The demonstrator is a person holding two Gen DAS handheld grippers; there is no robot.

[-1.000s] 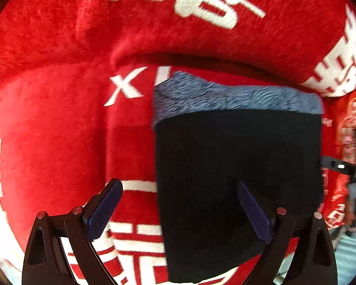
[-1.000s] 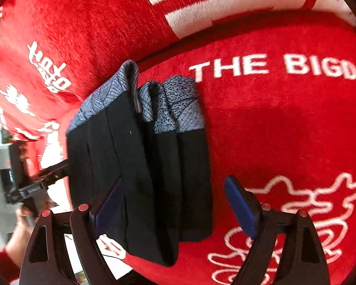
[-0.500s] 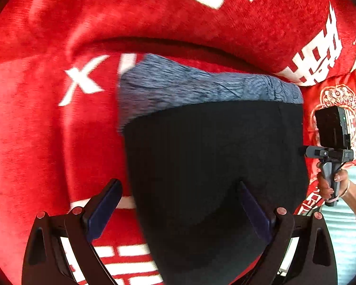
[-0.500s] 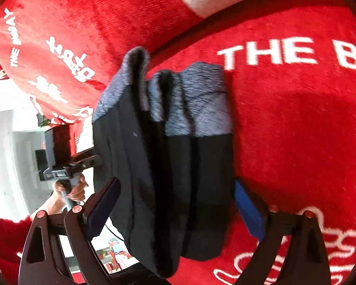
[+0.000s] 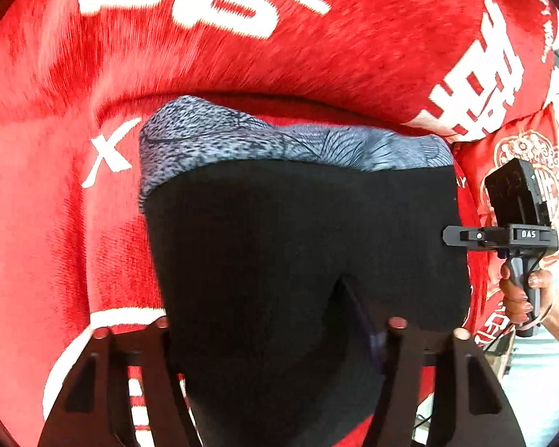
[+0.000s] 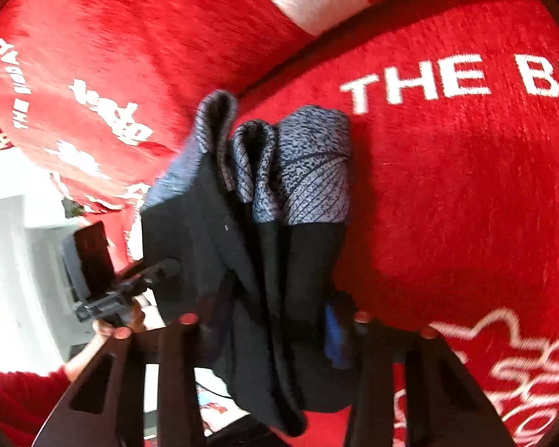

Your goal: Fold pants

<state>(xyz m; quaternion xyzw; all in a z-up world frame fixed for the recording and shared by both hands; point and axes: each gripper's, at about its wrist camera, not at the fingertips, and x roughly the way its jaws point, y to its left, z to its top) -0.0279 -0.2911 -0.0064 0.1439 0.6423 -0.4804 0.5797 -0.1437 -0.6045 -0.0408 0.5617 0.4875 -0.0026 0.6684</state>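
The black pants (image 5: pixel 298 246) with a grey patterned waistband (image 5: pixel 279 141) lie folded into a thick bundle on a red sofa seat. My left gripper (image 5: pixel 275 331) is shut on the bundle's near edge, and the cloth hides most of both fingers. In the right wrist view the same pants (image 6: pixel 264 260) show several stacked layers edge-on, with the grey waistband (image 6: pixel 302 171) at the far end. My right gripper (image 6: pixel 268 320) is shut on the bundle's side, one blue pad (image 6: pixel 333 339) showing at the right.
The red sofa cover (image 5: pixel 37 223) with white lettering spans seat and backrest (image 5: pixel 316 37). A red cushion (image 5: pixel 521 156) sits at the right. My right gripper's body and hand (image 5: pixel 518 246) show in the left wrist view; my left one (image 6: pixel 104 279) shows in the right wrist view.
Both grippers went from wide open around the folded pants to closed on them. Both cameras moved closer, and the bundle now fills more of each view.
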